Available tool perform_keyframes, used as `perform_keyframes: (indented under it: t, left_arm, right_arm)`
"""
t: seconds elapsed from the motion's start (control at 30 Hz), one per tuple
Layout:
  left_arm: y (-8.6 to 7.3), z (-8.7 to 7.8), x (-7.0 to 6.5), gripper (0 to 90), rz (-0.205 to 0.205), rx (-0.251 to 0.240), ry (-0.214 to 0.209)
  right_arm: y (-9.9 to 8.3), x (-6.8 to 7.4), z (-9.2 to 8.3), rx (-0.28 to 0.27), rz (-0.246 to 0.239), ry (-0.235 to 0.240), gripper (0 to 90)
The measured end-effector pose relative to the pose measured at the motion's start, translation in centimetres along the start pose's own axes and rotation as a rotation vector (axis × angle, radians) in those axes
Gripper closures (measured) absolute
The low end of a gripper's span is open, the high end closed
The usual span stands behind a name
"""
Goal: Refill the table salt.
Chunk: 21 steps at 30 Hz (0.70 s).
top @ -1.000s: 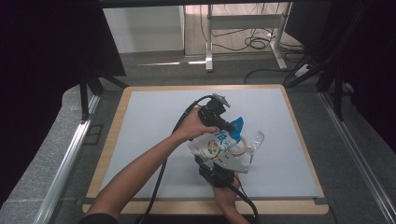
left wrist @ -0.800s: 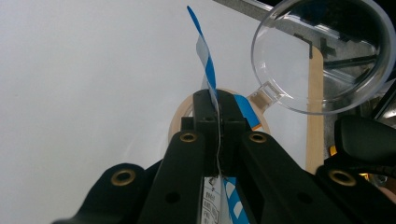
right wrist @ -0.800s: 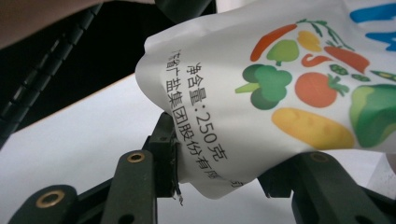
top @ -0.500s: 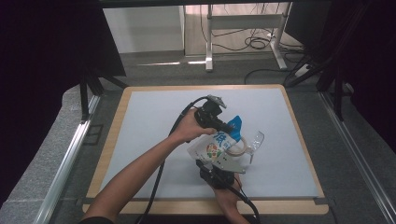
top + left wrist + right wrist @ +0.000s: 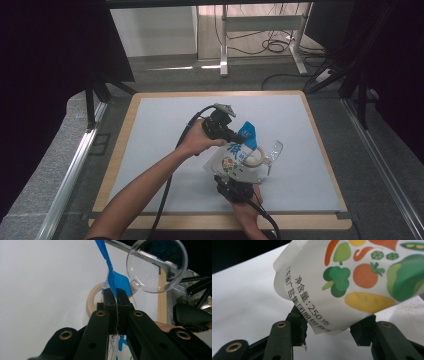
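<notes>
Pouring seems to be our job: from above, we hold the printed pouch [image 5: 234, 159] tilted near the table's [image 5: 150, 145] middle, its blue top [image 5: 247, 134] pinched by our left gripper [image 5: 231, 135] so the mouth points right towards the clear cup [image 5: 272, 150] and tape roll [image 5: 254, 156]. Left gripper view: jaws clamped tight on that blue top [image 5: 106, 262]. Right gripper view: our right gripper [image 5: 328, 327] has just been widening, the pouch's bottom edge [image 5: 322, 326] loose between its jaws.
</notes>
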<state>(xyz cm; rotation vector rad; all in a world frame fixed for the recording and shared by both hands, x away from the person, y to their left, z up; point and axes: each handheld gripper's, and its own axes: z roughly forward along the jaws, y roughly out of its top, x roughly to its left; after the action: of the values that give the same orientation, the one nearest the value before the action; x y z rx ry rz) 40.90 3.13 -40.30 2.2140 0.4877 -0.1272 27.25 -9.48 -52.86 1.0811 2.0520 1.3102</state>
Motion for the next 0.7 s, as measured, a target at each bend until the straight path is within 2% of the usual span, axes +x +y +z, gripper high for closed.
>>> perform_keyframes:
  t: [0.2,0.7]
  left_arm:
    - [-0.8,-0.7,-0.3,89.4,-0.015,-0.031,-0.003]
    - [-2.1,-1.6,-0.3,89.4,-0.028,-0.078,-0.002]
  right_arm:
    - [-0.2,0.0,0.1,0.022,-0.023,-0.014,52.6]
    - [-0.4,-0.6,0.1,0.065,-0.019,-0.013,51.2]
